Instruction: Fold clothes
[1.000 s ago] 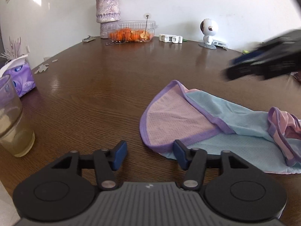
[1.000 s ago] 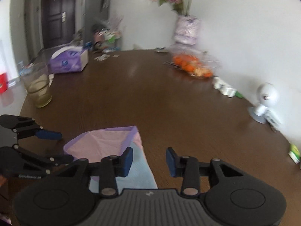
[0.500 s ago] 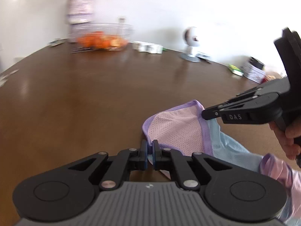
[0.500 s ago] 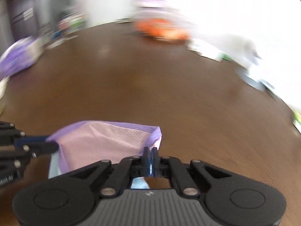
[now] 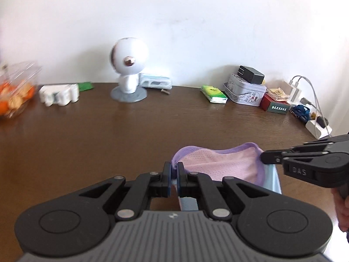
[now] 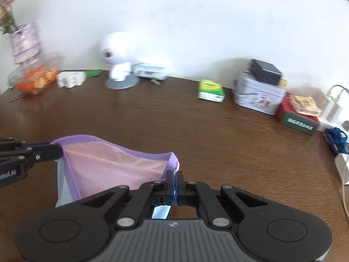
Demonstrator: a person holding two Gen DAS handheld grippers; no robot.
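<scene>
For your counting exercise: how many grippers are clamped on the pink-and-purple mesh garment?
2. The left gripper pinches the pink-and-purple mesh garment at its left corner; the right gripper pinches the opposite corner. The garment's lower part is hidden behind them.

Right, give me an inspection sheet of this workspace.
Surface: brown wooden table.
Job's things: pink and blue garment, lifted by its purple hem.
Clutter: white camera, fruit tub, green pack, tin with black adapter on top, red box.
Grippers: left gripper and right gripper, jaws shut on the hem.
Cables: white cable at the far right.
Surroundings: white wall.
</scene>
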